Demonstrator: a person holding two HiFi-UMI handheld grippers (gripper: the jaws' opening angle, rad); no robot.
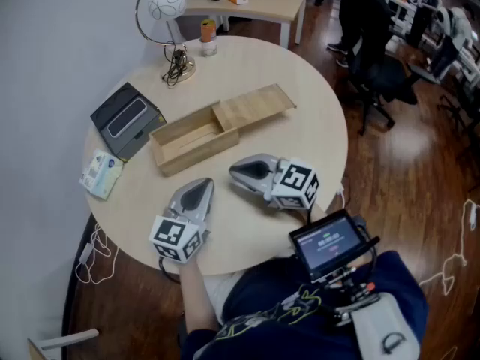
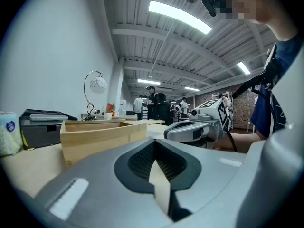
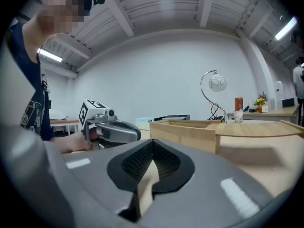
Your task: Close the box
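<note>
A shallow wooden box [image 1: 191, 139] lies in the middle of the round table [image 1: 315, 118]. Its sliding lid [image 1: 253, 106] is pulled out toward the far right, so most of the box is uncovered. My left gripper [image 1: 204, 185] rests on the table just in front of the box, shut and empty. My right gripper [image 1: 234, 171] lies beside it to the right, also shut and empty, pointing left. The left gripper view shows the box [image 2: 102, 133] ahead at left and the right gripper [image 2: 192, 129] alongside. The right gripper view shows the box [image 3: 190, 133], its lid [image 3: 260, 129] and the left gripper [image 3: 113, 128].
A black device [image 1: 126, 118] and a tissue pack [image 1: 101, 172] sit left of the box. A globe lamp [image 1: 166, 10] with its cable and a can [image 1: 208, 34] stand at the far edge. A small screen [image 1: 330, 240] hangs by my chest. People stand beyond.
</note>
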